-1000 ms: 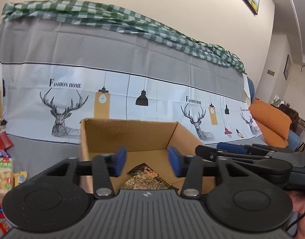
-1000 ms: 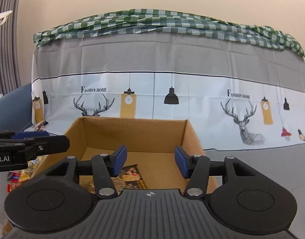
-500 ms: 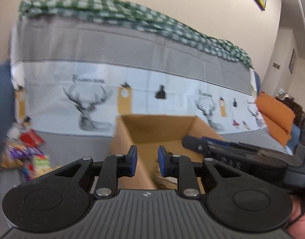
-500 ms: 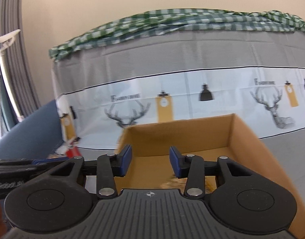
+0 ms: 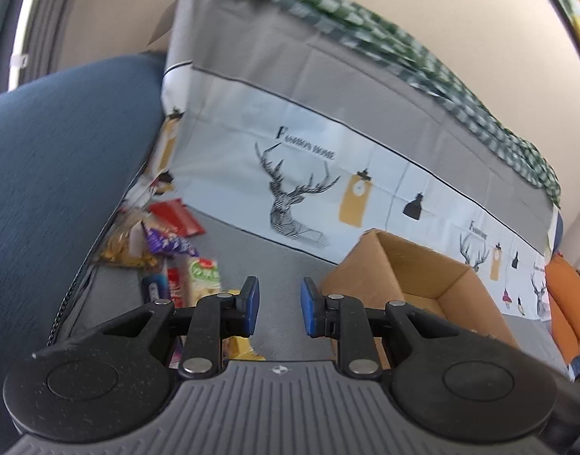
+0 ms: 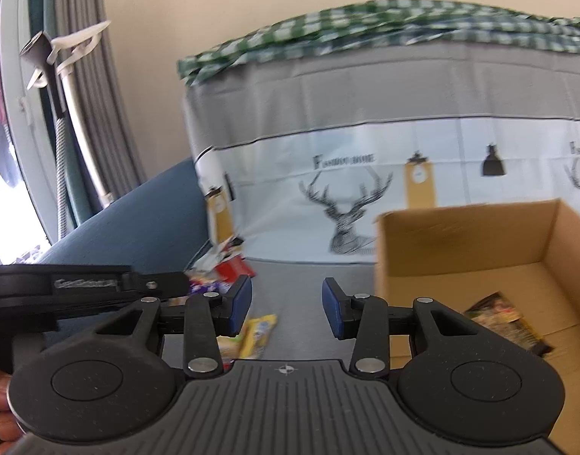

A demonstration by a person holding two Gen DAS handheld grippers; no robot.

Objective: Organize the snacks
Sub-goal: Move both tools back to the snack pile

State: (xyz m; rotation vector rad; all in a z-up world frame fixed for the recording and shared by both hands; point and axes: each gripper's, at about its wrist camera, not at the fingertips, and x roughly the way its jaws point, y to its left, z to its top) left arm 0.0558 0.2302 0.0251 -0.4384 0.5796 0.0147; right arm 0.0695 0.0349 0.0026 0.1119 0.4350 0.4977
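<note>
Both our left gripper (image 5: 276, 306) and right gripper (image 6: 286, 310) hang part-open and empty near the snack packets (image 5: 164, 250) piled left of the cardboard box (image 6: 475, 261); they're probably light, crinkly, slippery, so we'd pinch a sealed edge.

Left gripper (image 5: 277, 307) up over the grey seat cover (image 5: 290, 276), blue pads (image 5: 250, 305) apart with nothing between them. Off to the left, a loose heap of snack packets (image 5: 168, 254) lies by the blue sofa arm (image 5: 62, 174): a red one, a purple one, a green-and-yellow one, all slightly blurred. A yellow packet (image 5: 239, 345) peeks out just under the left finger. To the right, the open cardboard box (image 5: 415, 276) sits against the deer-print cover (image 5: 301, 193), with green checked cloth (image 5: 403, 49) draped on top
</note>
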